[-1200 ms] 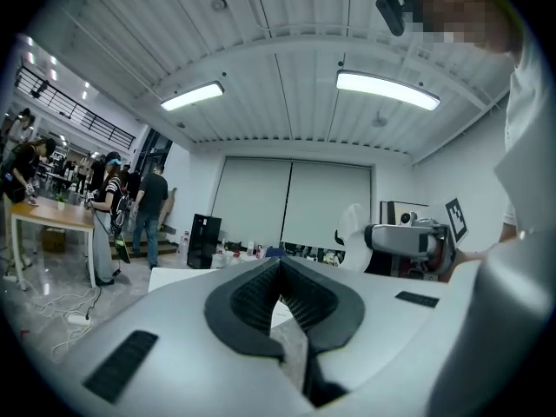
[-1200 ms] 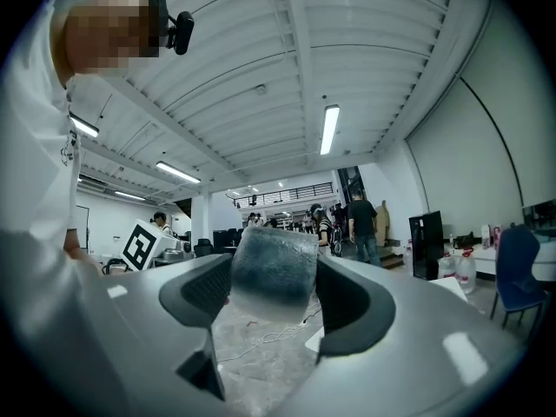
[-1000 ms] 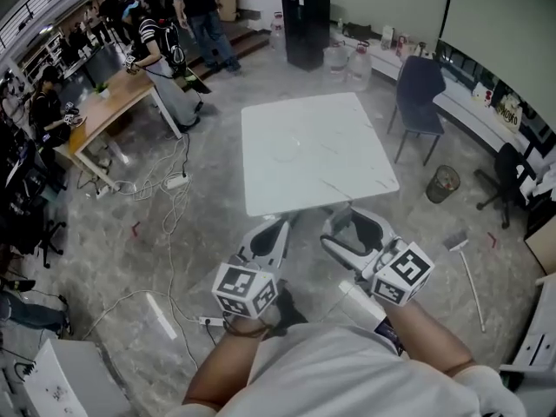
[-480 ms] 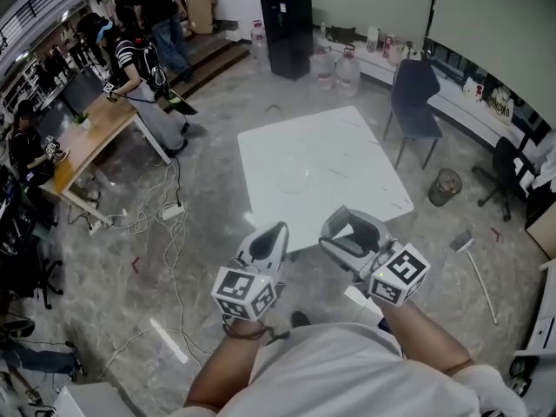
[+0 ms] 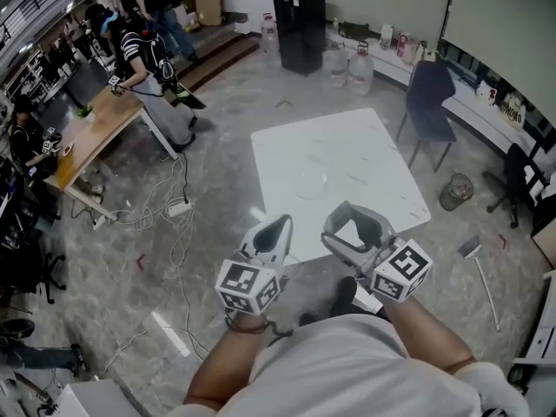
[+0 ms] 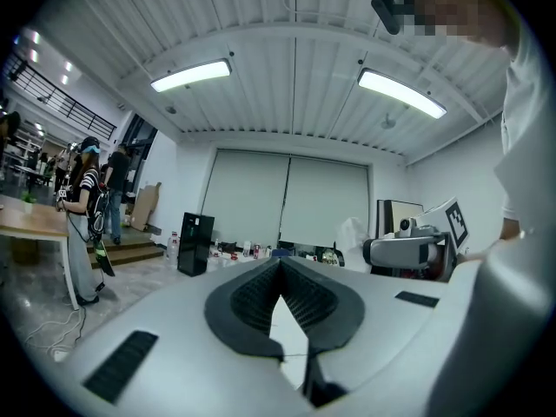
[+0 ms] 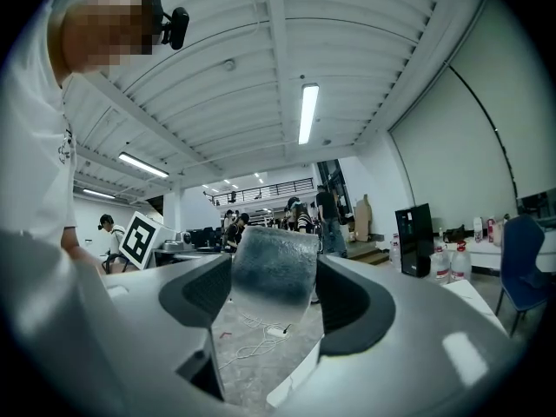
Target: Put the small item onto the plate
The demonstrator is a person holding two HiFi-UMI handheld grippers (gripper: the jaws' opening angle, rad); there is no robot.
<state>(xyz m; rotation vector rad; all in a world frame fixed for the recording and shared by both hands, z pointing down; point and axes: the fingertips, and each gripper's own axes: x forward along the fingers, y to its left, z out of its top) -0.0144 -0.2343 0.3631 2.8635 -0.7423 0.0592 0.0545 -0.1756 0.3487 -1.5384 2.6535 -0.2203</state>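
A white table (image 5: 365, 159) stands ahead of me with a clear glass plate (image 5: 310, 182) near its middle. Both grippers hang short of the table's near edge, above the floor. My right gripper (image 5: 352, 221) is shut on a small translucent grey item (image 7: 273, 276), which fills the gap between its jaws in the right gripper view. My left gripper (image 5: 279, 226) is shut with nothing in it; its pads (image 6: 261, 298) meet at the tips in the left gripper view. The right gripper's marker cube (image 6: 455, 222) shows at that view's right.
A blue chair (image 5: 432, 94) and a waste bin (image 5: 456, 191) stand to the right of the table. Behind it are a black cabinet (image 5: 300, 16) and water bottles (image 5: 360, 66). Cables (image 5: 174, 211) cross the floor on the left near a wooden desk (image 5: 91, 124) with people (image 5: 143, 46).
The table has come nearer to the grippers and sits a little further right in the head view. Both grippers keep the same pose and the same hold.
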